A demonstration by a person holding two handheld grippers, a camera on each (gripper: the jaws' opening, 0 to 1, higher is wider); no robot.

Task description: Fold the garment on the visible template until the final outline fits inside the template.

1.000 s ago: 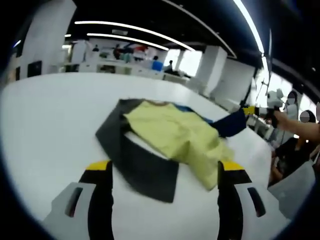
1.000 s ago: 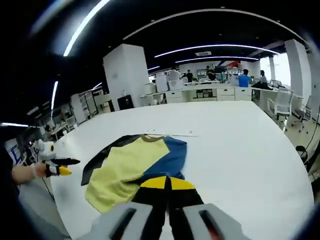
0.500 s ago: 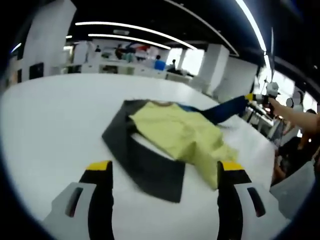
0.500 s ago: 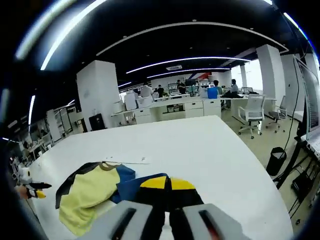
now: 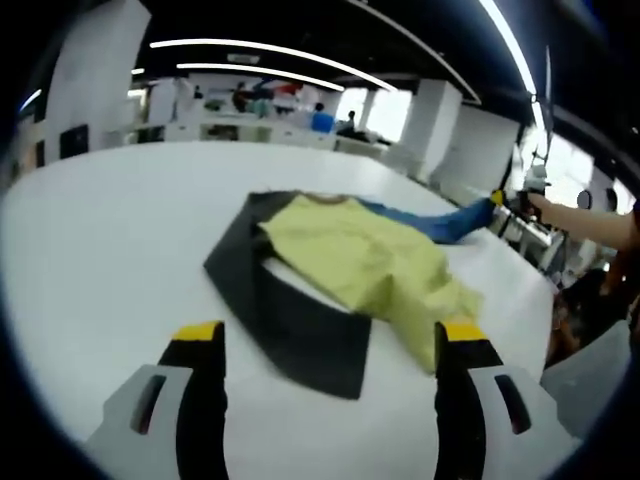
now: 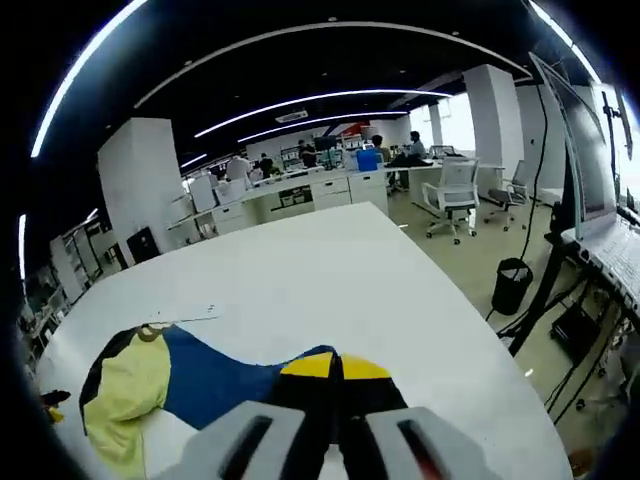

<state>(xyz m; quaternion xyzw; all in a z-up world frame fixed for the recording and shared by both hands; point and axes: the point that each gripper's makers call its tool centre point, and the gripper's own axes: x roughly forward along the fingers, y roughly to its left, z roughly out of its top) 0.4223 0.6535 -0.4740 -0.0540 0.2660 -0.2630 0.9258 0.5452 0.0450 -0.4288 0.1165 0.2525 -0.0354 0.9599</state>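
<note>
Garment [image 5: 350,265] spread on white table [image 5: 100,230], template [image 5: 290,320] seen at its 7 o'clock, left gripper [image 5: 325,345] held agape over table, right gripper [image 6: 335,368] clamped on blue sleeve [image 6: 225,380], sleeve stretched toward 3 o'clock.

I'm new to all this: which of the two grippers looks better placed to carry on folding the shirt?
Probably the right gripper: its jaws are shut on the blue sleeve, pulled out from the garment. The left gripper is open, holding nothing.
</note>
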